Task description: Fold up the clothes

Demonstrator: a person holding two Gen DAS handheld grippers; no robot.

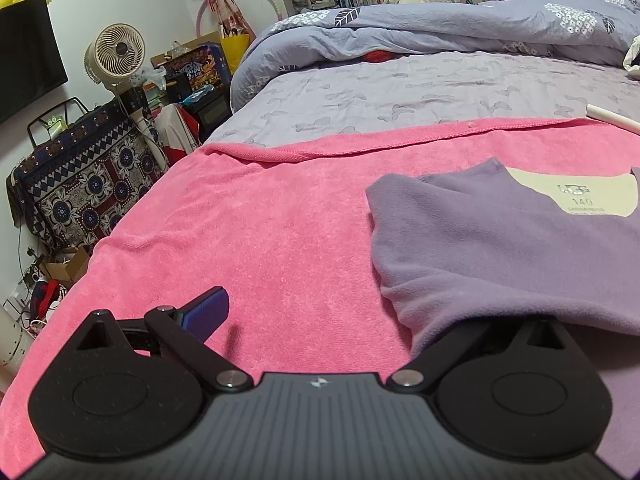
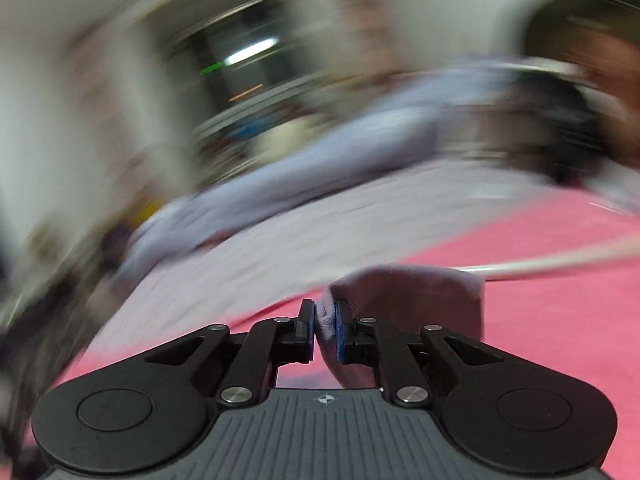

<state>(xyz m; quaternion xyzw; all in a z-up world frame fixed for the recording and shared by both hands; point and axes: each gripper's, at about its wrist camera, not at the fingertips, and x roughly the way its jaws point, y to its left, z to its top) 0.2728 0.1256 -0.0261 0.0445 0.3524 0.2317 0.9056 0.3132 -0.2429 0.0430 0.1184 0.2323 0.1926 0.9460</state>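
pink towel (image 1: 280, 220) on lilac bedsheet (image 1: 400, 96) | fan (image 1: 116, 56) by wall

A lilac fleece garment (image 1: 500, 248) lies flat on the pink towel (image 1: 260, 232), cream neck label facing up; in the blurred right view, a fold seems pinched and lifted

One purple fleece garment (image 1: 500, 256) lies on one pink towel (image 1: 260, 232), and that towel is spread over the near end of one bed (image 1: 400, 92). One bunched lilac duvet (image 1: 440, 28) sits at the bed's far end. One white tube (image 1: 612, 118) lies just beyond the towel's far edge. Beside the bed stands one cream fan (image 1: 116, 54). Two hand-held grippers are in use: the left hand-held gripper (image 1: 360, 320) and the right hand-held gripper (image 2: 325, 330).
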